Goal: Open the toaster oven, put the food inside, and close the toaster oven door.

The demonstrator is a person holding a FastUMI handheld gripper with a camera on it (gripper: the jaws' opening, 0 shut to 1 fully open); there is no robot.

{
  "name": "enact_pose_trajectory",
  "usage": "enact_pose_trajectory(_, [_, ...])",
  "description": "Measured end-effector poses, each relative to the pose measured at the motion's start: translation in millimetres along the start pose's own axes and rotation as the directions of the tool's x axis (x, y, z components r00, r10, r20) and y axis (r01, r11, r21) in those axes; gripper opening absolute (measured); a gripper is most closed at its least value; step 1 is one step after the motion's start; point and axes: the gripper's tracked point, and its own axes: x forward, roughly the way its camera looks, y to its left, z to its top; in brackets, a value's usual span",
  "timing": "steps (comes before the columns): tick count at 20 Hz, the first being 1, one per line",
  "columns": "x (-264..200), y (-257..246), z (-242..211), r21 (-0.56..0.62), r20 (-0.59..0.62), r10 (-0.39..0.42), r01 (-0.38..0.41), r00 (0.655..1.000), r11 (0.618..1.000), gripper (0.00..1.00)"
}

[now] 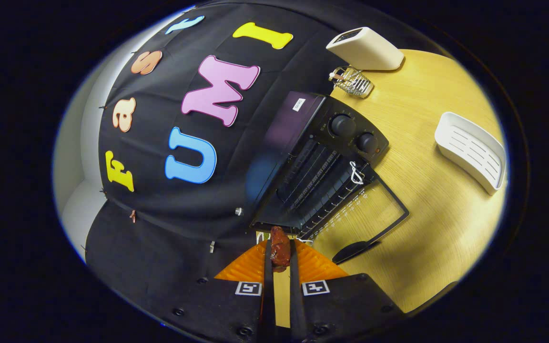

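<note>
Claw (280,252) is seen pinching a reddish-brown piece of food (279,250) between both orange fingers (248,267), the food gripped on two sides and sticking up past the fingertips. Toaster oven (320,157) is found just beyond the food at about 1 o'clock from the claw, black, sitting on the light wooden bench (436,205). Its door (370,209) is dropped open, glass panel laid out flat toward 3 o'clock, dark handle (353,250) at the outer edge. Wire rack (312,178) is visible inside the cavity; a white tie (355,172) is seen near the door hinge. Two knobs (354,134) are set on the control panel. Further out at 1 o'clock, a small wire basket (352,81) and a white boxy appliance (365,48) are placed on the bench. A white slotted tray (472,151) is located well apart at 2 o'clock. Food is held just short of the oven opening, not yet inside.
</note>
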Motion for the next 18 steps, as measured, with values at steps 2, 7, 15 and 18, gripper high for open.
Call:
enact_pose_trajectory(2, [19.7,-10.7,-2.2,0.018,0.014,-0.012,0.012,1.0,1.0,0.16])
enact_pose_trajectory(7, [56.4,-19.2,5.0,0.034,0.064,0.013,-0.015,0.998,0.999,0.16])
enact_pose_trajectory(15, [125.3,-48.0,32.9,0.118,0.194,-0.007,-0.017,0.981,0.993,0.16])
enact_pose_trajectory(18, [138.9,-57.5,29.6,0.111,0.197,-0.03,0.008,0.98,0.994,0.16])
